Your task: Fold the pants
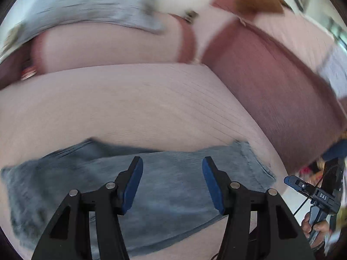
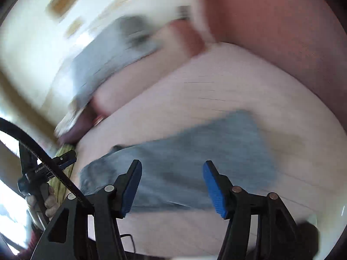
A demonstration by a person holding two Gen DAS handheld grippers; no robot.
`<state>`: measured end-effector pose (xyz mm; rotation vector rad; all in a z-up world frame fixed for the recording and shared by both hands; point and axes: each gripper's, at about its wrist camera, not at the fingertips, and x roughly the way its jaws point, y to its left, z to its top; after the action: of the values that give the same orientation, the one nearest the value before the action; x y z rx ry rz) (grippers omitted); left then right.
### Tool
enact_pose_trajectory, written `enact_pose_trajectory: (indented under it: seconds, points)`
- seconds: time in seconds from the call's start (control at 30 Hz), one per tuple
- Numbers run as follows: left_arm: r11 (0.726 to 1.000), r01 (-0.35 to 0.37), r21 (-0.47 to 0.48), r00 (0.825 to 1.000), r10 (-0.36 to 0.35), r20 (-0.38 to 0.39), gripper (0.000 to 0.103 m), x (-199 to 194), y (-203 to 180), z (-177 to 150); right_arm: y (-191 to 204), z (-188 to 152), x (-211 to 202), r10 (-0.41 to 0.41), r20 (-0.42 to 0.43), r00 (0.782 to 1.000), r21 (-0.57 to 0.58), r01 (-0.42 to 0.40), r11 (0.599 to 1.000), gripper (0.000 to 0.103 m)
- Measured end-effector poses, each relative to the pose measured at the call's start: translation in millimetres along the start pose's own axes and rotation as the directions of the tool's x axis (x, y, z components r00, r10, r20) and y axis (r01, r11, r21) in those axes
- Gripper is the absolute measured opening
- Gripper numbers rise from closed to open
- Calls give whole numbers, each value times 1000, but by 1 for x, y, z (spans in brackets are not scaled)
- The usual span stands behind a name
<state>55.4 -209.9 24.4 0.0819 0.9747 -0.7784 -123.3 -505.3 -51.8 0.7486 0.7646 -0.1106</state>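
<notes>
Blue denim pants (image 1: 164, 186) lie folded in a flat bundle on a pale pink sofa seat (image 1: 130, 104). My left gripper (image 1: 172, 184) is open and empty, held above the pants. My right gripper (image 2: 172, 187) is open and empty too, above the same pants (image 2: 195, 158) from the other side. The right gripper also shows at the right edge of the left wrist view (image 1: 312, 191), and the left gripper at the left edge of the right wrist view (image 2: 43, 169). Both views are blurred by motion.
A dark pink backrest (image 1: 271, 99) rises behind the seat. A grey cloth (image 1: 91, 4) lies over a pink cushion (image 1: 108, 45) at the far end. A brown soft thing (image 1: 258, 2) sits on top of the backrest. A black cable (image 2: 54, 169) crosses the right wrist view.
</notes>
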Motion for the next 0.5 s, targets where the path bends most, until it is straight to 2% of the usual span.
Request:
enact_pose_trajectory:
  seconds: [0.07, 0.13, 0.2, 0.3, 0.4, 0.47, 0.5]
  points:
    - [997, 49, 52, 997, -45, -62, 56, 37, -31, 15, -32, -1, -7, -36, 3, 999, 74, 35, 997, 65]
    - [989, 106, 104, 985, -91, -145, 56, 82, -69, 29, -51, -4, -5, -72, -18, 997, 131, 74, 989, 65]
    - [982, 130, 134, 974, -101, -203, 56, 120, -96, 38, -63, -5, -1, -61, -27, 998, 173, 65, 983, 65]
    - [976, 136, 172, 956, -84, -282, 56, 167, -130, 44, -72, -3, 10, -71, -37, 997, 202, 77, 976, 65]
    - [966, 110, 232, 947, -32, -318, 56, 203, -150, 45, -69, -6, 28, -92, -53, 994, 235, 102, 967, 66]
    - [961, 102, 258, 942, -10, -336, 56, 223, -159, 47, -67, -9, 39, -76, -74, 994, 253, 93, 963, 66]
    - [956, 106, 273, 934, -1, -358, 56, 235, -163, 47, -67, -11, 45, -70, -86, 994, 254, 90, 963, 67]
